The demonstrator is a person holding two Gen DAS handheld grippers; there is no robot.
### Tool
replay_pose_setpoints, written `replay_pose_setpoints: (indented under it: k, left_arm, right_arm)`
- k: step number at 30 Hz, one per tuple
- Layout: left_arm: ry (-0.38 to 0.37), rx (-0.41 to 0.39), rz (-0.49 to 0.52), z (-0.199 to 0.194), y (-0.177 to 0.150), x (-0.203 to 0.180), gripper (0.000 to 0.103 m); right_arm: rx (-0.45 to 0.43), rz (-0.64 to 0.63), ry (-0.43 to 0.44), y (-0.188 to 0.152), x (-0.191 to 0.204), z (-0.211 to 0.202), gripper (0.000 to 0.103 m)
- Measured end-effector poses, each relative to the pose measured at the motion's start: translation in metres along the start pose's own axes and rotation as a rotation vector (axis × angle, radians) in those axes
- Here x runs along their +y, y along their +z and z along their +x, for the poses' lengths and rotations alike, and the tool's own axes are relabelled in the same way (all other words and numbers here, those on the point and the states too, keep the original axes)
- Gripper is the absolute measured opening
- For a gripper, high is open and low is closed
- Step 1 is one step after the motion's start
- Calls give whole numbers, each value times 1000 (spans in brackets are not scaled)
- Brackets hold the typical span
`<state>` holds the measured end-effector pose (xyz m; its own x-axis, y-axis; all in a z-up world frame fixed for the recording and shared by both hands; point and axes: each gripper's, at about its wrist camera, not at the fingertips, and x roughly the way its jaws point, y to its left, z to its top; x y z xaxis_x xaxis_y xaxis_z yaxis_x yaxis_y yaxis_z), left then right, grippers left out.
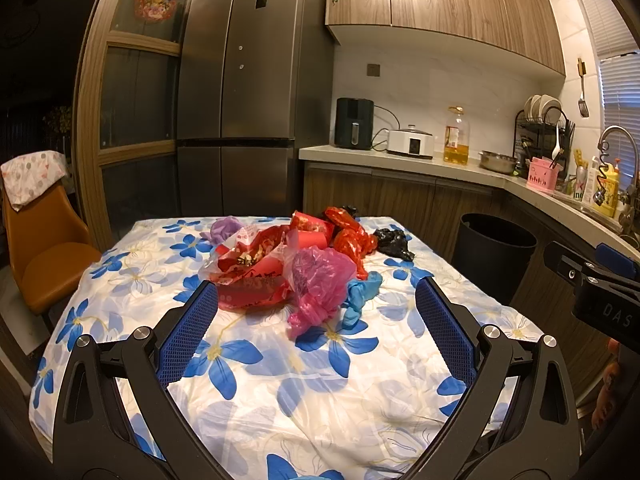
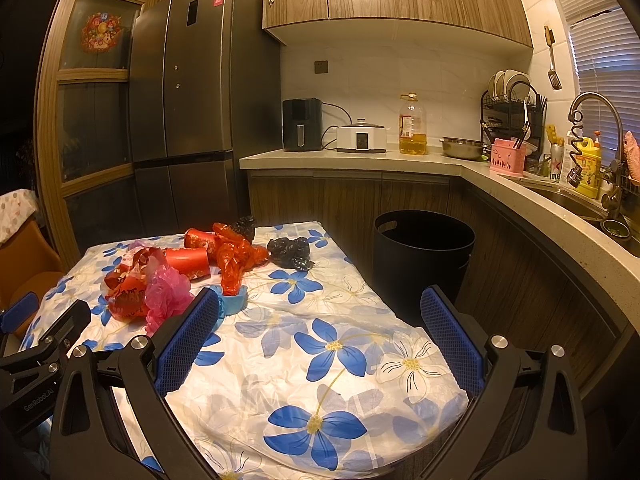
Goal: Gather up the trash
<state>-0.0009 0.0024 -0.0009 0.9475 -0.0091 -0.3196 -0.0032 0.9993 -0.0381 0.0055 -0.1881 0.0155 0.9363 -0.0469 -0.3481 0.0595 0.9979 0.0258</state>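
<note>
A heap of trash lies on the table with the blue-flower cloth (image 1: pixel 256 360) (image 2: pixel 320 360): a crumpled pink plastic bag (image 1: pixel 320 284) (image 2: pixel 166 294), red printed wrappers (image 1: pixel 256 268) (image 2: pixel 128 280), an orange-red bag (image 1: pixel 352 236) (image 2: pixel 236 258), a black bag (image 1: pixel 394 242) (image 2: pixel 292 252), a blue glove (image 1: pixel 360 296) (image 2: pixel 234 302) and a purple scrap (image 1: pixel 224 228). My left gripper (image 1: pixel 318 300) is open, just short of the pink bag, holding nothing. My right gripper (image 2: pixel 320 304) is open over the cloth, right of the heap, also empty. A black bin (image 1: pixel 494 256) (image 2: pixel 422 256) stands on the floor at the table's right.
An orange chair (image 1: pixel 44 252) stands at the table's left. Behind are a dark fridge (image 1: pixel 248 92) and a counter (image 2: pixel 400 160) with an air fryer, cooker, oil bottle, steel bowl and dish rack. The counter turns right to a sink (image 2: pixel 576 200).
</note>
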Motion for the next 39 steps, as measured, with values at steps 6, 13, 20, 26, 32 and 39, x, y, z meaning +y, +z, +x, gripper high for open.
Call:
replay_pose_setpoints:
  k: [6,13,20,26,32,39]
  left_arm:
    - [0,-1,-1,0,0,0,97]
    - [0,0,-2,0,0,0,97]
    - [-3,0,-4,0,-1,0,97]
    - [-1,0,-3,0,-1,-1,97]
    - [-2,0,-2,0,-1,-1,97]
    - [-4,1,-3,-1,-2,-2,97]
  right_arm:
    - [-1,0,0,0,-1,-1,98]
    - [0,1,-1,0,-2,-1,98]
    - [-1,0,-1,0,-1,0,98]
    - [-2,1,0,1,-2,-1,98]
    - [-1,0,0,0,-1,-1,98]
    - [-2,1,0,0,-2,-1,98]
